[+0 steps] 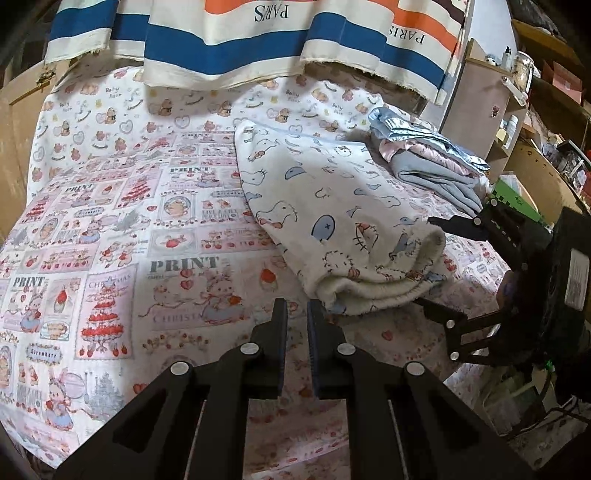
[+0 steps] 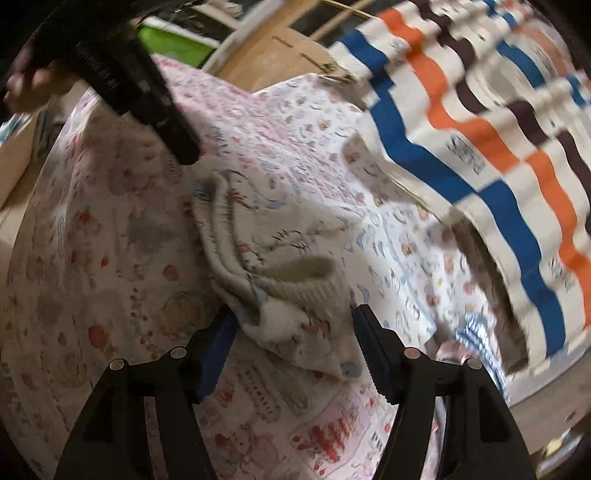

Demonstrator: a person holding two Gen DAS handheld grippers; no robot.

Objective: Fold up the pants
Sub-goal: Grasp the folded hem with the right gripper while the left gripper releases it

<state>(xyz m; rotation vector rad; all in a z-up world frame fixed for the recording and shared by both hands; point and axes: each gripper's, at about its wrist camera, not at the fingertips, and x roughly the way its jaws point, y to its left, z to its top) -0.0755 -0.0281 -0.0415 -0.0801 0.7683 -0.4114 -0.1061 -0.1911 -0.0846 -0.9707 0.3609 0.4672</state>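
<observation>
Cream fleece pants (image 1: pixel 332 221), printed with little blue and pink cartoon animals, lay folded into a thick bundle on the tabletop, which was covered by a pink-and-white sheet (image 1: pixel 110 229) of "PRINT" and Christmas motifs. The left gripper (image 1: pixel 297 314) hung over the bare sheet just short of the bundle's near corner, its jaws clenched almost together with nothing between them. The right gripper (image 2: pixel 291 325) came at the pants from the other side; its jaws were spread wide and straddled the rolled end of the fleece, and whether the pads pressed on the cloth could not be told through the blur. Behind the pants sat a stack of folded grey and pink clothes (image 1: pixel 428 155). A blue, orange and white striped cloth (image 1: pixel 229 33) hung along the far edge.
</observation>
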